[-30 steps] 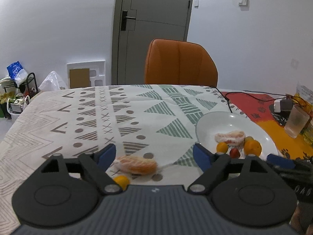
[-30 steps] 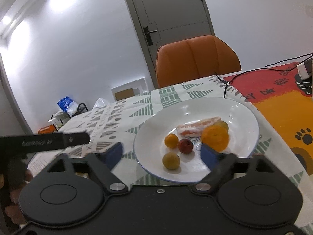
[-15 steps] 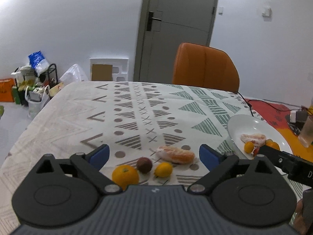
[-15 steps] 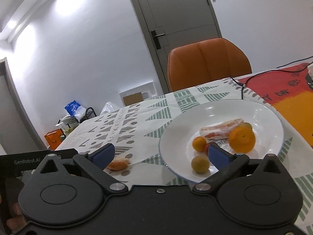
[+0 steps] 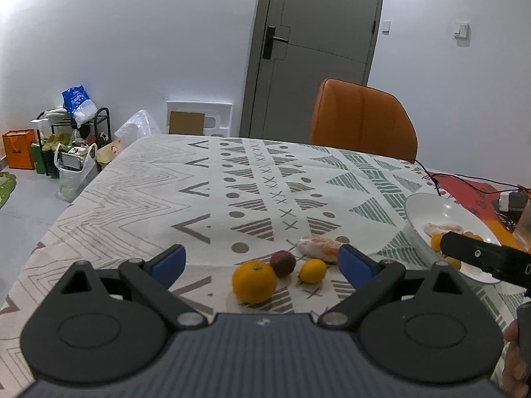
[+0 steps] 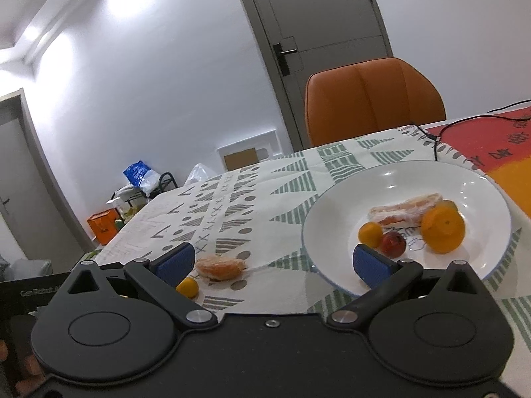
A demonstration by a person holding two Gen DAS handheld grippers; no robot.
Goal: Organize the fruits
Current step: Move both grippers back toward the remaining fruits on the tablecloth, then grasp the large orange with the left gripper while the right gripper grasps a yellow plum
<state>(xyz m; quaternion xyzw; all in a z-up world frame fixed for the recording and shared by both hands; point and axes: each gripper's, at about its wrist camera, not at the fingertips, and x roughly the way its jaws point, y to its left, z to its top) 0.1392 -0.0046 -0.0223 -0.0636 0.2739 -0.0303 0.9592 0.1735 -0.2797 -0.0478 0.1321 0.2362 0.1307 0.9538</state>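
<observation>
Four fruits lie loose on the patterned cloth of the surface (image 5: 139,199): a round, dimpled orange (image 5: 254,281), a dark red plum (image 5: 282,263), a small smooth yellow fruit (image 5: 312,271) and a peeled, pulpy citrus piece (image 5: 318,245). The glossy white plate (image 6: 335,215) holds an orange, a red fruit, a small yellow one and another peeled piece. The left claw (image 5: 262,263) and right claw (image 6: 273,262) both stand wide apart, gripping nothing. An orange padded chair (image 5: 363,119) faces a grey door (image 5: 315,49).
</observation>
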